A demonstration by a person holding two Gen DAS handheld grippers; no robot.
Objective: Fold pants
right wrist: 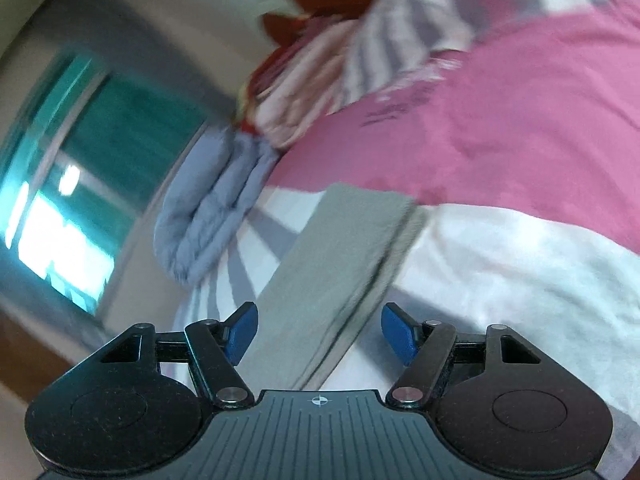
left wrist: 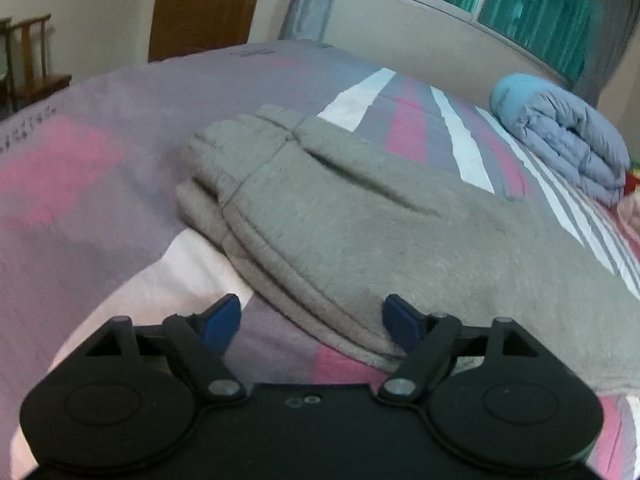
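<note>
Grey sweatpants (left wrist: 360, 224) lie on the bed, waistband end at the left with its ribbed band facing my left gripper. My left gripper (left wrist: 312, 322) is open and empty, just above the near edge of the waistband. In the right wrist view the leg end of the pants (right wrist: 340, 264) stretches away as a narrow grey strip with the hem at the far end. My right gripper (right wrist: 320, 334) is open and empty, hovering over that leg. The right view is blurred.
The bed cover (left wrist: 100, 128) is purple, pink and white striped. A folded blue quilt (left wrist: 568, 136) lies at the far side by the window (left wrist: 520, 4), also in the right view (right wrist: 216, 200). A wooden chair (left wrist: 32, 64) and door (left wrist: 204, 4) stand beyond the bed.
</note>
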